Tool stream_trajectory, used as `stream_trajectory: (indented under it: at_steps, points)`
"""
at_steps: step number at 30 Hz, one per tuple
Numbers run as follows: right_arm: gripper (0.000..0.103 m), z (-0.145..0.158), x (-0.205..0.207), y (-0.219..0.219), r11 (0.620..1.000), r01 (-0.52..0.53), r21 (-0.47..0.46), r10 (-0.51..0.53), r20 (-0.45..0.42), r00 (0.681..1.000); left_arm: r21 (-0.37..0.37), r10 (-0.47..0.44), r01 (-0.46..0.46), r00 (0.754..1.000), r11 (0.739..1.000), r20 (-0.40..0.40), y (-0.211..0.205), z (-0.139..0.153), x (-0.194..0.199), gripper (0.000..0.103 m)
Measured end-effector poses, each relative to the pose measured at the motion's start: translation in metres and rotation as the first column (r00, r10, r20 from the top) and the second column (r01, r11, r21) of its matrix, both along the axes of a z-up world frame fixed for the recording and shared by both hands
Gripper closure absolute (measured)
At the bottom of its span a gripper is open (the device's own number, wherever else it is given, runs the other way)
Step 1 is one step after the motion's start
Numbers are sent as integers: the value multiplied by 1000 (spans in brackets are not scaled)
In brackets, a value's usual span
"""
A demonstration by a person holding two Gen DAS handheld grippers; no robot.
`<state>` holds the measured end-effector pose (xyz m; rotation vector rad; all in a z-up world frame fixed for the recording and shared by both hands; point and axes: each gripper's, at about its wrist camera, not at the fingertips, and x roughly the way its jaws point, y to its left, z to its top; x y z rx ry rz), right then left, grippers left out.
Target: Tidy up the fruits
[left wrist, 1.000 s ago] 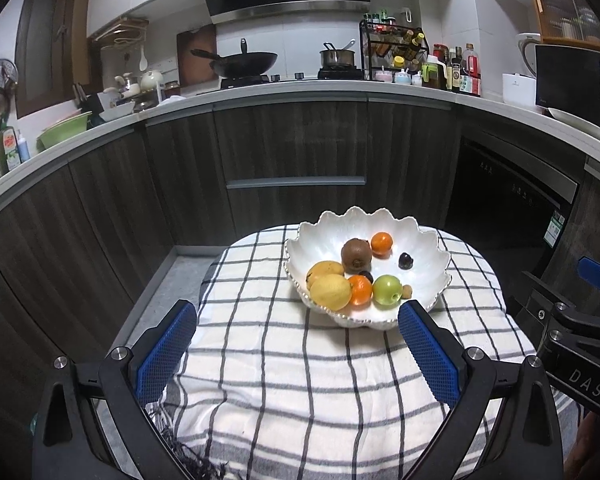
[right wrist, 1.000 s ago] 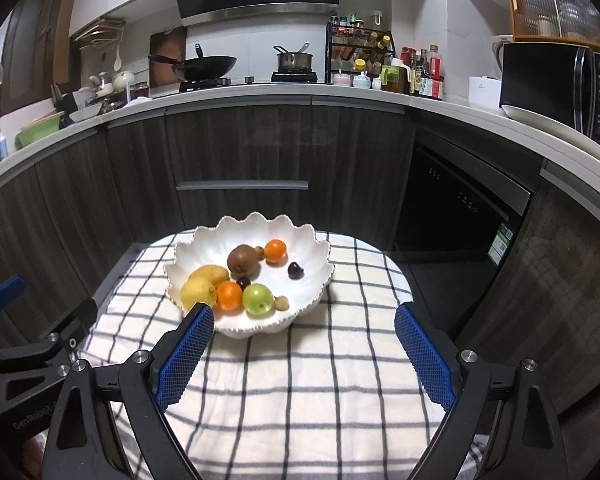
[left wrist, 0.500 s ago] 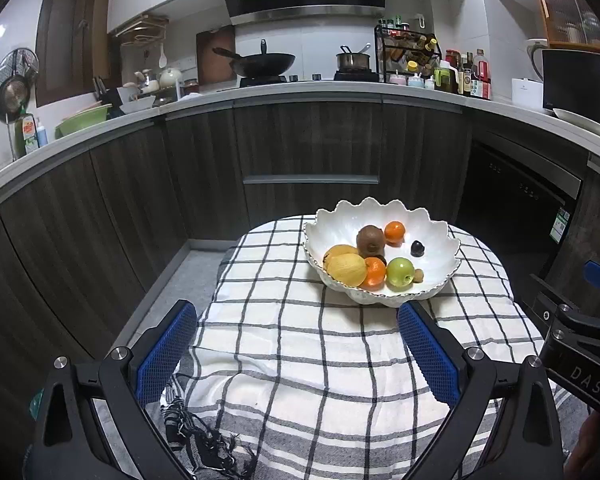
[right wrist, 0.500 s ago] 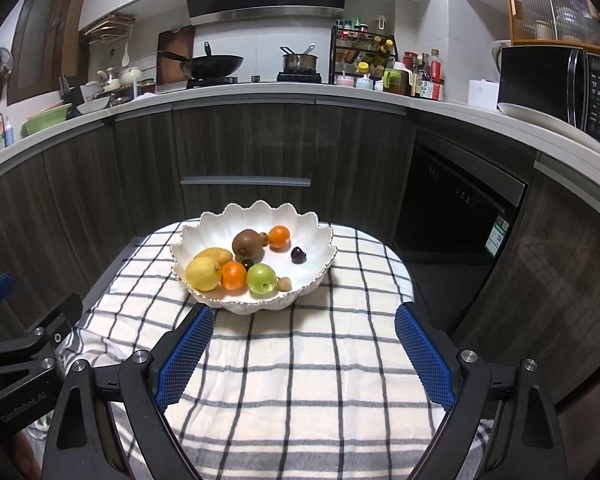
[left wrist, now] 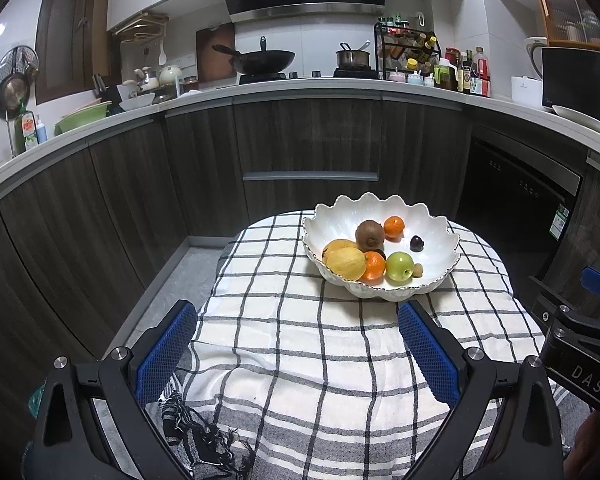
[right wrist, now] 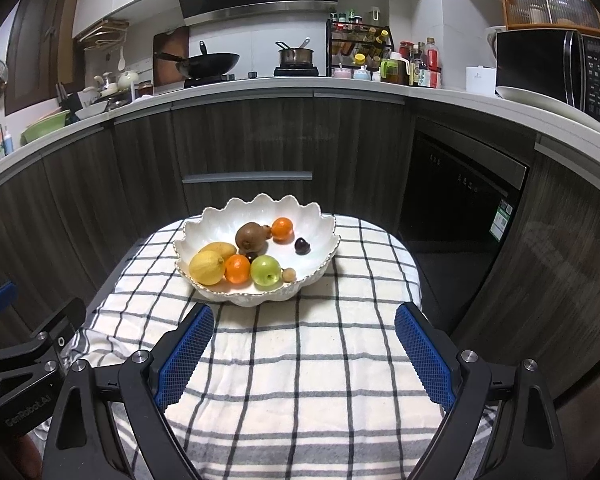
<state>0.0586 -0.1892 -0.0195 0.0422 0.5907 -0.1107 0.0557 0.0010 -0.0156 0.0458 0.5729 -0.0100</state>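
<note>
From the left wrist, the left gripper [left wrist: 296, 344] is seen with jaws wide apart and empty; the bowl [left wrist: 332, 220] of fruits lies ahead and to the right, on the cloth [left wrist: 280, 320]. From the right wrist, the right gripper [right wrist: 304, 340] is likewise spread and empty; the bowl [right wrist: 220, 220] lies ahead, slightly left, nearer its left finger. The right gripper is judged better lined up.
</note>
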Motion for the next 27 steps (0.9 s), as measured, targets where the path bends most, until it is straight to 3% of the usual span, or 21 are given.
stream_trajectory:
  at_steps: [27]
  points:
    - [10,-3,1,2,1000,-5,-1,5,-4,1000,2,-1,1,1000,1000,-6,0,-1,1,0]
